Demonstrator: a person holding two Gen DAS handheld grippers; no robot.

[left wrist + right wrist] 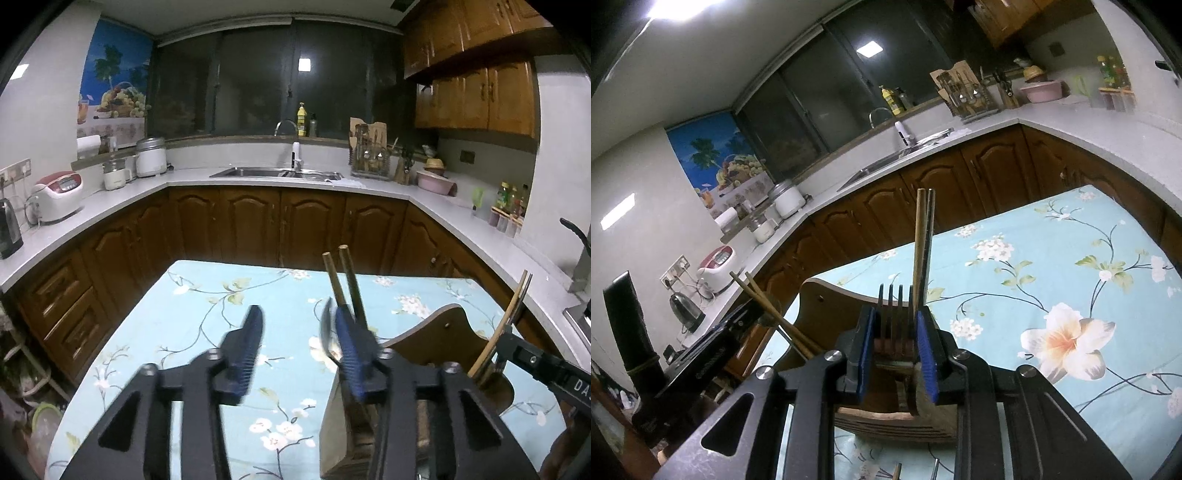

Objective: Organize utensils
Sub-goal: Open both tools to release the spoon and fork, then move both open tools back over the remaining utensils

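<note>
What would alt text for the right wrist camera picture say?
The right gripper is shut on a fork, tines up, over a wooden utensil holder with chopsticks in it, on a floral tablecloth; kitchen counters lie behind.

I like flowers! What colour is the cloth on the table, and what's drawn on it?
The tablecloth is light blue with white flowers and green leafy branches, clearest in the right wrist view.
</note>
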